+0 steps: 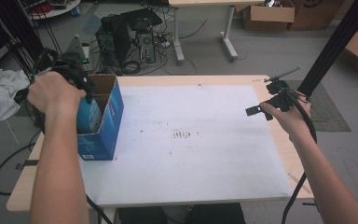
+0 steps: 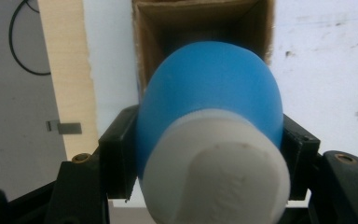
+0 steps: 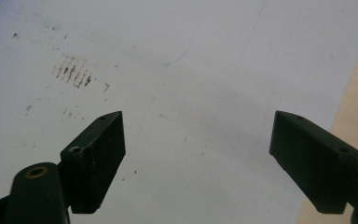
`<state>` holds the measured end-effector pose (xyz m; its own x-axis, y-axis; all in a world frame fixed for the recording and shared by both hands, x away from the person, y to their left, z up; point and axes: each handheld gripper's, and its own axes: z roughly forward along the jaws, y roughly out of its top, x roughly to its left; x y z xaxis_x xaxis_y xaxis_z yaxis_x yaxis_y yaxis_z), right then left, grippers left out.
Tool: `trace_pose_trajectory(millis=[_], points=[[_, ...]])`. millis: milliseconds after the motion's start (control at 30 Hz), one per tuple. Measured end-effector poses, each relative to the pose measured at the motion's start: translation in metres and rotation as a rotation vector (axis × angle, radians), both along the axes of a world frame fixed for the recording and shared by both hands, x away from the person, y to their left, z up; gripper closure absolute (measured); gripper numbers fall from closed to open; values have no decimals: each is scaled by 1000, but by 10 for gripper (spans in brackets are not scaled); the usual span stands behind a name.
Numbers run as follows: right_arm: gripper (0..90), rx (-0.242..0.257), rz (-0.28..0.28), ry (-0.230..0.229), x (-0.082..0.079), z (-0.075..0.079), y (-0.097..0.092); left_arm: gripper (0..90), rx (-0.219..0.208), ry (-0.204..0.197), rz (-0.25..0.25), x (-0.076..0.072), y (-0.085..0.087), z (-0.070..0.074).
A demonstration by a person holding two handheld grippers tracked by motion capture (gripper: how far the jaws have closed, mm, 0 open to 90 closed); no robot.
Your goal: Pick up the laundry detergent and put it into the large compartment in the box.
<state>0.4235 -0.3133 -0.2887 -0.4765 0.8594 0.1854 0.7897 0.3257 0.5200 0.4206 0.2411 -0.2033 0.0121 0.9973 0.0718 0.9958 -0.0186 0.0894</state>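
Note:
A blue bottle with a white cap (image 2: pixel 209 116) is clamped between the jaws of my left gripper (image 2: pixel 209 154), cap end toward the camera. It hangs right over the open top of a blue cardboard box (image 1: pixel 103 116) standing at the table's left side. In the high view the bottle (image 1: pixel 87 116) sits partly inside the box mouth under the hand. My right gripper (image 3: pixel 198 144) is open over the white sheet, nothing between its fingers; in the high view the right gripper (image 1: pixel 263 110) hovers near the table's right edge.
A white sheet (image 1: pixel 186 140) covers most of the wooden table (image 1: pixel 279 154), with dark smudges near its middle. A black pole (image 1: pixel 331 46) rises at the right. Computer cases and cables (image 1: pixel 126 42) stand on the floor beyond the table.

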Motion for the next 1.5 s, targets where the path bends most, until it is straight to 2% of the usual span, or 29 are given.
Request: trace_pose_trajectory(millis=[200,667,900,1500], points=[[185,0,2,9,1,-4,2,375,6,31,5,4,1,-31],[184,0,4,15,3,-8,6,374,-11,53,-3,5,2,-63],[184,0,5,15,3,-9,6,374,-4,66,-9,5,1,-71],[182,0,5,22,2,-10,4,370,-6,61,-4,5,2,-73]])
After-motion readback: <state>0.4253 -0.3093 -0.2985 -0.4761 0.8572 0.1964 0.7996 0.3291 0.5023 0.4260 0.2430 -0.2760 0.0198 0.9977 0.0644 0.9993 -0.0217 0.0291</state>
